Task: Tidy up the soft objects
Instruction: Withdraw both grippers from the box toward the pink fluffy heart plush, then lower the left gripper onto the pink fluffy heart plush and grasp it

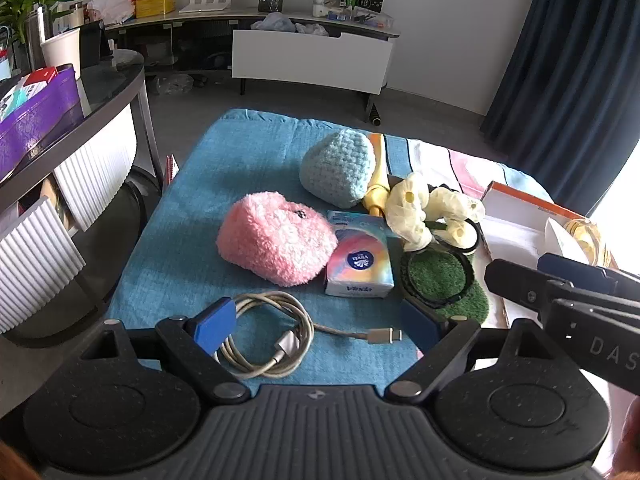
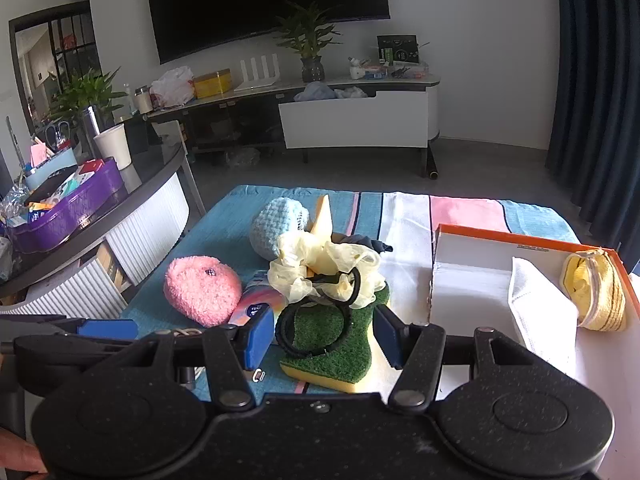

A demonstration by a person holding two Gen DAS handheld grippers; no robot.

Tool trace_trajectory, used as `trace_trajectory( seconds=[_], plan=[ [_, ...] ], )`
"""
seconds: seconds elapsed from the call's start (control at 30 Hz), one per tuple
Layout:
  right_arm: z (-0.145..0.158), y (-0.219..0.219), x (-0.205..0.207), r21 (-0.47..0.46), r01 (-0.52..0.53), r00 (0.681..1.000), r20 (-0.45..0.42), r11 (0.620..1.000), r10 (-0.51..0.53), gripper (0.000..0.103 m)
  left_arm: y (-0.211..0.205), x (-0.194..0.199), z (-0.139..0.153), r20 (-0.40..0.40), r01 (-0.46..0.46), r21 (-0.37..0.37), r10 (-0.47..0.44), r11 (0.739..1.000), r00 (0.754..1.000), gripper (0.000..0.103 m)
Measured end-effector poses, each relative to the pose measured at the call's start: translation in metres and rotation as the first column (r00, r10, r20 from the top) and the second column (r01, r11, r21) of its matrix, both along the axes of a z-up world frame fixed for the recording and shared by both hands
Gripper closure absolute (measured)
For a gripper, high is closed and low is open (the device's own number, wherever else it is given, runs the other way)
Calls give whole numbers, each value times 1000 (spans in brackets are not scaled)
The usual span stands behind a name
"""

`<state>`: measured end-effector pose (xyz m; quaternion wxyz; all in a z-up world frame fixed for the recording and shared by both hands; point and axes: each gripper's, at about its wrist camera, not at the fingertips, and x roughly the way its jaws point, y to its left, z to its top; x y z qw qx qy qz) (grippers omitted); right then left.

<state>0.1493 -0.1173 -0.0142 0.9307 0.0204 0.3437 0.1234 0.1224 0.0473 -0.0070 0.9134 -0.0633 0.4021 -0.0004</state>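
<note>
A pink fluffy pouch (image 1: 276, 236) (image 2: 202, 290), a light blue knitted pouch (image 1: 338, 166) (image 2: 276, 224), a tissue pack (image 1: 358, 260), pale yellow gloves (image 1: 424, 208) (image 2: 324, 268), black hair ties (image 2: 316, 326) and a green-topped sponge (image 2: 332, 340) (image 1: 444, 280) lie on a blue towel (image 1: 224, 184). A coiled white cable (image 1: 268, 336) lies between my left gripper's (image 1: 316, 328) open fingers. My right gripper (image 2: 320, 338) is open, its fingers on either side of the sponge. An orange-rimmed white box (image 2: 500, 276) (image 1: 516, 216) at the right holds a white cloth (image 2: 540, 308) and a yellow roll (image 2: 596, 292).
A dark curved side table (image 1: 108, 92) with a purple tray (image 1: 36, 112) stands at the left. A TV cabinet (image 2: 352, 120) and dark curtains (image 1: 568, 48) are beyond the floor. The right gripper's body (image 1: 560, 300) crosses the left wrist view at the right.
</note>
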Motion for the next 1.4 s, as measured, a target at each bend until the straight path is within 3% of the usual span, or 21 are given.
trace_trajectory(
  seconds=[0.3,0.43,0.6,0.77,0.83,0.9,1.13,1.2,1.27,1.37,1.4],
  plan=[
    [-3,-9,3,10,25,1000,-1,1000,-25,33,23,21,-12,-4,9,82,-8,997,1000,2],
    [-5,-12,6,12,34,999,-5,999,-34,33,26,37,-18,-27,57,112,-55,992,998,0],
    [-5,-13,7,9,33,999,-5,999,-33,33,25,58,-31,-45,109,217,-102,970,994,0],
    [-9,-16,11,5,37,999,-11,999,-37,33,31,72,-41,-49,139,176,-133,975,990,0],
    [-11,-15,14,0,32,999,-16,999,-32,33,30,74,-43,-38,147,169,-142,975,989,8],
    [-12,-14,17,-6,27,999,-17,1000,-27,33,30,75,-44,-33,154,134,-151,979,988,30],
    [-14,-5,27,-22,-7,1000,-6,1000,7,33,31,69,-39,7,154,67,-155,986,988,57],
    [-15,-3,30,-28,-14,1000,-7,1000,14,33,34,69,-39,17,141,41,-142,989,990,76],
    [-16,0,32,-30,-16,1000,-7,999,16,33,37,65,-39,21,137,19,-138,990,990,79],
    [-17,2,32,-26,-20,1000,-12,999,20,33,37,62,-43,-4,160,1,-160,987,987,77],
    [-17,2,32,-24,-21,1000,-12,999,21,33,36,63,-43,-8,160,3,-160,987,987,56]
  ],
)
